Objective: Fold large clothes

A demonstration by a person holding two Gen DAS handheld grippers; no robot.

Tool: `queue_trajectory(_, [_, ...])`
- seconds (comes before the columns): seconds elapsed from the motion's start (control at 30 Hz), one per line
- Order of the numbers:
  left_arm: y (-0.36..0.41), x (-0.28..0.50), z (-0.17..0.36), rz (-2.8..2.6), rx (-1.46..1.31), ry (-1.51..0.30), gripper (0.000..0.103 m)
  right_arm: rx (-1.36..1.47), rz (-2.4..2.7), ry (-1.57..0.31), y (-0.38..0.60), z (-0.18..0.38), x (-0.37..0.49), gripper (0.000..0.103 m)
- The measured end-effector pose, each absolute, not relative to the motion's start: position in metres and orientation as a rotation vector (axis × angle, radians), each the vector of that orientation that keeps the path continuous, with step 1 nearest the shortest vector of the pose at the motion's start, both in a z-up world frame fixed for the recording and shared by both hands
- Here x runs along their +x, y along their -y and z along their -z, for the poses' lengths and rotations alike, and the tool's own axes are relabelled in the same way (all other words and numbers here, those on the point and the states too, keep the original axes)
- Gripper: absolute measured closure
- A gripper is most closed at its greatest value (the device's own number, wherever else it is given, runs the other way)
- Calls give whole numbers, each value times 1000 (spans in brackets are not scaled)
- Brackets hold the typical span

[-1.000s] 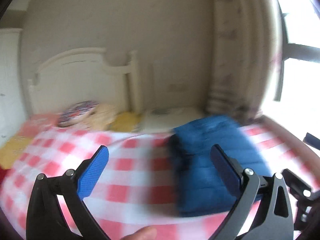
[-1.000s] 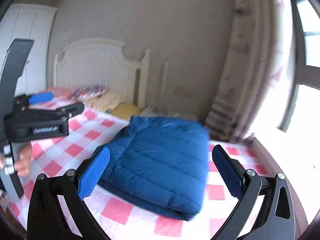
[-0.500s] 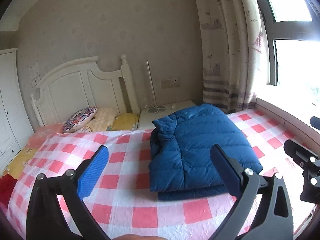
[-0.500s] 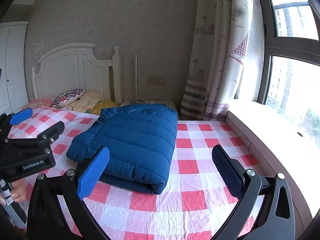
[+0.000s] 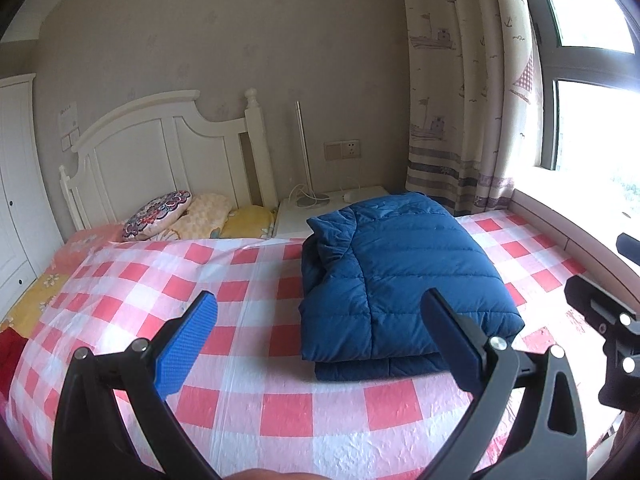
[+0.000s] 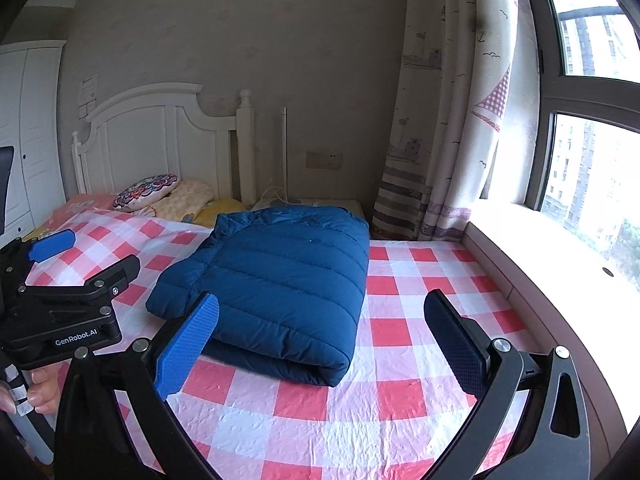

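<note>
My left hand-held gripper [image 5: 320, 340] and right hand-held gripper [image 6: 322, 342] both hang released, grasping nothing. The folded blue down jacket [image 6: 276, 280] lies mid-frame on the red-checked bed [image 6: 400, 360].

The blue down jacket [image 6: 280, 280] is quilted cloth with a faint sheen, puffy between stitched seams. The red-and-white checked sheet [image 6: 392, 360] looks thin and crinkled, slightly glossy. The left hand-held gripper [image 5: 320, 336] is matt black plastic with finely textured blue pads [image 5: 184, 348] and shiny metal screws. The headboard [image 5: 160, 152] is smooth white-painted wood.
</note>
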State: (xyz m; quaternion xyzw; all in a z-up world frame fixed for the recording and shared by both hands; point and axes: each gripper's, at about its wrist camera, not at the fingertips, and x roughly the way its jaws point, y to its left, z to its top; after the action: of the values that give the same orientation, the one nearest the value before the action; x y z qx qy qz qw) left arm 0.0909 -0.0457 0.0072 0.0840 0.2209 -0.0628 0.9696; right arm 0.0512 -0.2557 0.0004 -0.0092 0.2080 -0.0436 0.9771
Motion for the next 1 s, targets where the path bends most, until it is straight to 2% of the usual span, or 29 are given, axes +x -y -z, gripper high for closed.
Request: queue_trajectory(1.0, [49,87,-3,143,169,-467,2,-3,79,-446,254,8,53,4])
